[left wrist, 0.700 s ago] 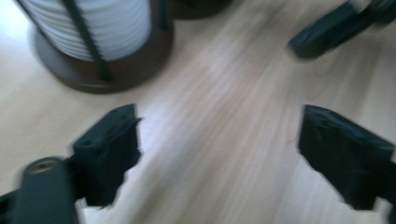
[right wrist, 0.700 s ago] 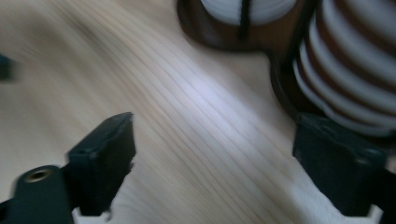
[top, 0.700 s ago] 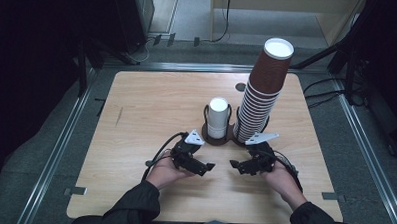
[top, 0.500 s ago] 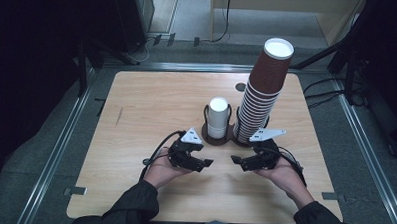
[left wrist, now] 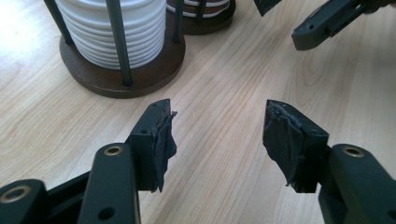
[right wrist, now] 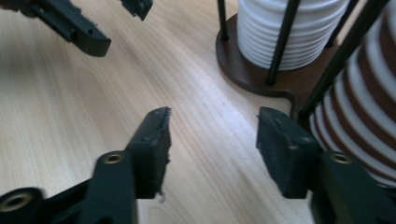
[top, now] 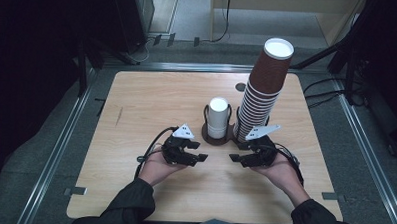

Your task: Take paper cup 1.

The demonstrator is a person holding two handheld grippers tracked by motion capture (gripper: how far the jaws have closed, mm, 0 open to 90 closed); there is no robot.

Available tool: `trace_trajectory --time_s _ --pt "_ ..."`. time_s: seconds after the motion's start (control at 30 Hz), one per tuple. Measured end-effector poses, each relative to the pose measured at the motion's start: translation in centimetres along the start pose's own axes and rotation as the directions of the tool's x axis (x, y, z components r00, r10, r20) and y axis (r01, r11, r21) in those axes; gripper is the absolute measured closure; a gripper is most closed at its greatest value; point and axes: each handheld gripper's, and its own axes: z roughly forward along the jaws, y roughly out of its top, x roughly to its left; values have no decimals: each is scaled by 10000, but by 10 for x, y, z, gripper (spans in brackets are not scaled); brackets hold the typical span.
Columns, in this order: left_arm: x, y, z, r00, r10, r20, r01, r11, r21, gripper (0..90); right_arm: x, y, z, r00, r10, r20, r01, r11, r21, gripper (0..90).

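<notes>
On the wooden table (top: 152,98) a dark two-bay cup holder (top: 220,138) stands toward the middle, its thin upright rods keeping each stack from sliding sideways. One bay holds a short stack of white cups (top: 218,117), nested so that just the rolled rims show as ridges in the left gripper view (left wrist: 123,35); the other bay holds a much taller stack of brown cups (top: 262,89) that rises well above the rods and leans a little away from the white stack, probably because nothing supports it that high up. The person rests both hands low on the near part of the table, just in front of the holder. The left gripper (top: 197,158) points across toward the right, and the right gripper (top: 236,158) points back at it, so their tips face each other with a gap of bare wood between. Both have their jaws spread wide and grip nothing, the padded faces standing apart over the tabletop in each gripper view (left wrist: 219,135) (right wrist: 212,140). The right gripper lies just beside the foot of the brown stack, which suits a reach for a cup there, though whether brown or white will be taken cannot be told from these angles.
</notes>
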Motion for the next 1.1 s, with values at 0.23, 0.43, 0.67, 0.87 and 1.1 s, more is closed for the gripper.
trace_trajectory --time_s 0.23,0.43,0.67,0.87,1.1 --pt "7 3 -2 9999 -104 18 104 9999 -50 421 0 -3 -1 9995 302 31 -302 9995 -13 512" --pt "14 7 -5 10000 -12 63 12 10000 19 422 -1 -9 -6 9983 575 86 -572 9980 -272 557" --pt "18 11 -6 10000 83 43 -83 10000 -50 409 4 -11 -7 9943 1018 302 -1001 9935 -540 607" --pt "21 15 -9 9998 156 92 -157 9999 51 365 12 -10 0 9971 607 459 -564 9944 -890 640" --pt "28 22 -21 9987 175 484 -161 9995 -288 228 11 -10 0 9902 1274 570 -1219 9883 -915 753"
